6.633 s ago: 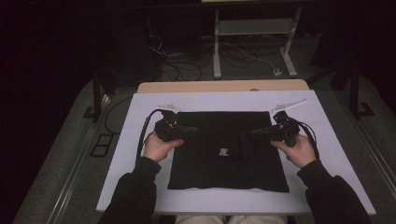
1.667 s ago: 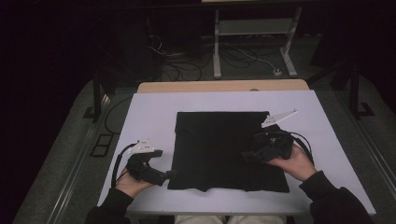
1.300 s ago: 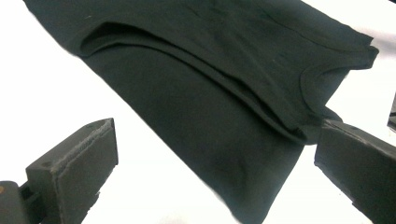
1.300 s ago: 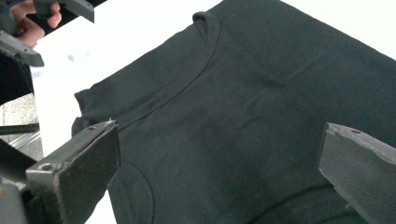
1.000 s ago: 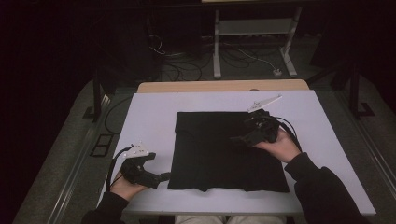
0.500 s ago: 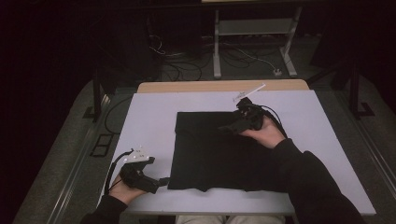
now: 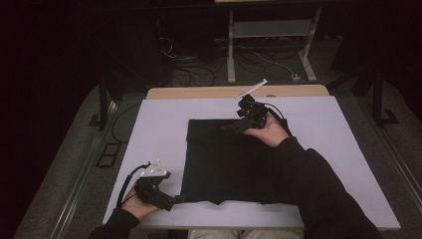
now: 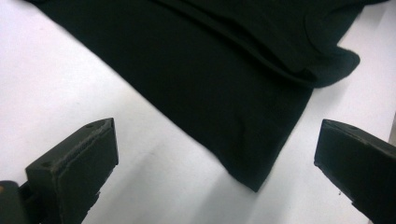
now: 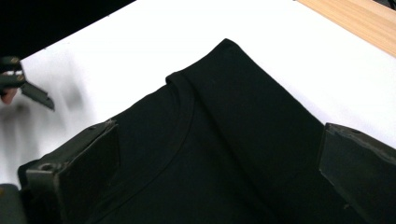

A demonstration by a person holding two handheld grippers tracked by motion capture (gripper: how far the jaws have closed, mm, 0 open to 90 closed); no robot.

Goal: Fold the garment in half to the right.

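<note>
The black garment point(image 7: 234, 159) looks soft and limp; both the left gripper point(image 7: 175, 199) and right gripper point(image 7: 230, 127) gape, best pinching its corners on the table point(image 7: 159, 124).

Lying plain black, with no print or pattern, the folded garment point(image 7: 234, 159), its neckband and hems the same black. Showing white under it, the bench point(image 7: 159, 124) cover, unmarked, with a pale wood strip point(image 7: 199, 92) edging the far side. Carrying matte black fingers point(image 8: 74, 163) on the left gripper point(image 7: 175, 200), topped by a light grey plate point(image 7: 155, 170) and trailing a black cable. Matching in black, the right gripper point(image 7: 229, 128), with a whitish bar above it. Wearing black, both sleeves point(image 7: 318, 184). Staying dark grey, the floor point(image 7: 74, 164) around.
</note>
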